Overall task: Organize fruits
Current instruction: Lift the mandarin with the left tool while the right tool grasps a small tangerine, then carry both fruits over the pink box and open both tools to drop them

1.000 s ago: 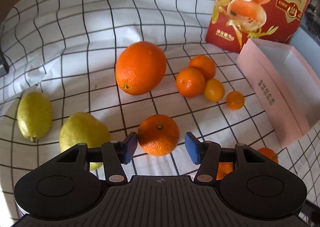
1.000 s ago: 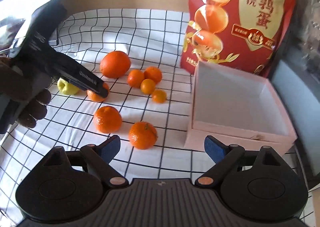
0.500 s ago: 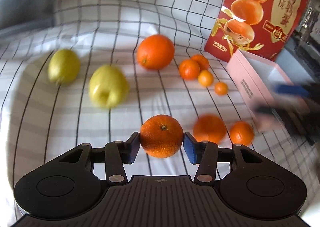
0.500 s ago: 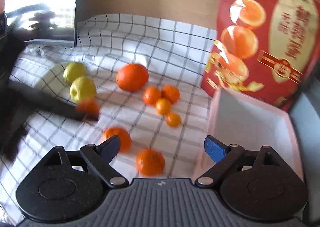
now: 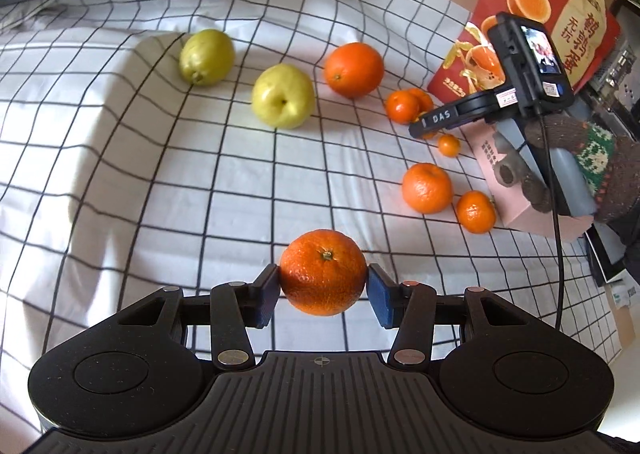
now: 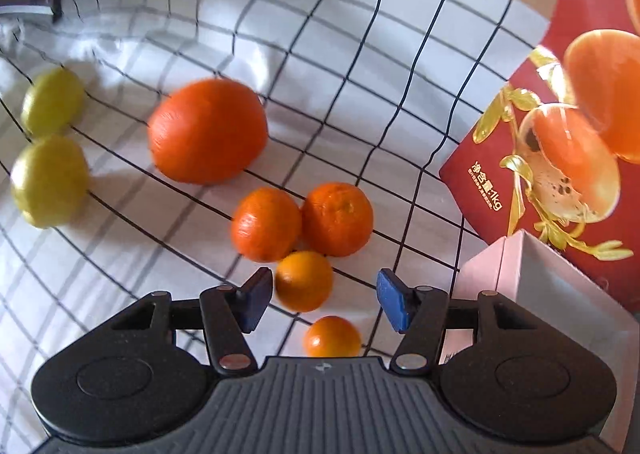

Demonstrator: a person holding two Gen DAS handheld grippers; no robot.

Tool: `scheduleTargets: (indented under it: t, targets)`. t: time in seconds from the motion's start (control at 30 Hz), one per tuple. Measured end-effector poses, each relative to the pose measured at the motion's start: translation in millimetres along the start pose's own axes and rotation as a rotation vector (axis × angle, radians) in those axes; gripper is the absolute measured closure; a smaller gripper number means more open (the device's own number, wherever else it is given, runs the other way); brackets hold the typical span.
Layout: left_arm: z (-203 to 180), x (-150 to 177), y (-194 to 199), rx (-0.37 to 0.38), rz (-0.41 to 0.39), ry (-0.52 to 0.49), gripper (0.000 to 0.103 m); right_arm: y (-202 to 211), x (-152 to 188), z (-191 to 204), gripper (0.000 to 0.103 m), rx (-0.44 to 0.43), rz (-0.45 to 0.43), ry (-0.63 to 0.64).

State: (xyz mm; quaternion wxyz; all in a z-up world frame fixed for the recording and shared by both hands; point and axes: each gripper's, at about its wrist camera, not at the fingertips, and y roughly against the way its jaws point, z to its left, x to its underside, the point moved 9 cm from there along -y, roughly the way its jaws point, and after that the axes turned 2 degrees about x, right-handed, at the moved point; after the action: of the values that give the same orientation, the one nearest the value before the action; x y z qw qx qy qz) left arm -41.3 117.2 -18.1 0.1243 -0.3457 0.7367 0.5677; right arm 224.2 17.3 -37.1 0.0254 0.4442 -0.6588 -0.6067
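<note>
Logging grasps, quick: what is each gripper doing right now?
Left gripper: shut on the round orange mandarin.
Right gripper: open, jaws just been closing around the small orange kumquat-sized fruit, pads not touching it.

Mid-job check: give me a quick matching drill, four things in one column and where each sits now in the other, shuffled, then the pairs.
Things:
1. mandarin
2. large orange
3. pink box
4. smallest orange fruit

Places:
A. beside two yellow-green fruits
B. in front of the red bag
C. clamped between the left gripper pads
D. just below the right gripper's open jaws

Pairs: 1-C, 2-A, 3-B, 4-D
</note>
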Motion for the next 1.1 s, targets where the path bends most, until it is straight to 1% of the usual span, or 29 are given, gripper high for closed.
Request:
scheduleTargets:
  t: [0.03,0.07,0.1,0.13,0.23,0.37,0.47,0.53,0.67,0.8,0.9,1.0,1.1]
  targets:
    - [1.0,0.8,-0.3,0.0,0.004,0.001,0.051,0.9,-0.5,0.0,0.051,-0.008,-0.01,-0.006]
    - [1.2,1.6,-1.2,0.0,0.008,-0.002,0.051,0.9,-0.1,0.9,0.058,-0.019,-0.008,-0.01]
    - [0.3,1.9,-2.6,0.002,0.014,-0.006,0.051,1.5,-0.5,2.1,0.062,-0.028,-0.009,-0.014]
    - [-1.1,2.0,-4.0,0.006,0.019,-0.013,0.051,3.0,-0.2,3.3,0.072,-0.033,-0.011,-0.017]
    - [-9.2,0.5,-7.9,0.027,0.026,-0.036,0.05,14.0,-0.9,5.1,0.072,-0.051,-0.035,-0.041]
    - [-25.1,-0.8,-16.6,0.06,0.047,-0.075,0.051,51.7,6.8,10.9,0.072,-0.138,-0.089,-0.08]
    - [-42.0,1.0,-23.6,0.095,0.067,-0.111,0.051,87.2,24.2,16.1,0.072,-0.186,-0.124,-0.108]
    - [-55.1,3.3,-28.3,0.123,0.083,-0.14,0.05,106.6,40.6,17.3,0.072,-0.188,-0.139,-0.116]
    - [-85.8,9.2,-39.4,0.181,0.12,-0.215,0.05,135.3,88.2,10.5,0.072,-0.156,-0.131,-0.164]
    - [-121.5,15.4,-53.0,0.245,0.16,-0.298,0.05,150.8,144.1,-18.2,0.072,-0.068,-0.102,-0.236]
    - [-149.3,16.4,-62.4,0.293,0.188,-0.351,0.05,158.8,179.9,-39.9,0.072,-0.005,-0.075,-0.307]
    - [-180.0,5.8,-68.8,0.34,0.191,-0.403,0.051,165.2,209.0,-63.4,0.072,0.043,-0.063,-0.388]
    - [-211.5,-21.2,-73.4,0.389,0.162,-0.435,0.05,174.2,228.7,-82.1,0.072,0.077,-0.067,-0.459]
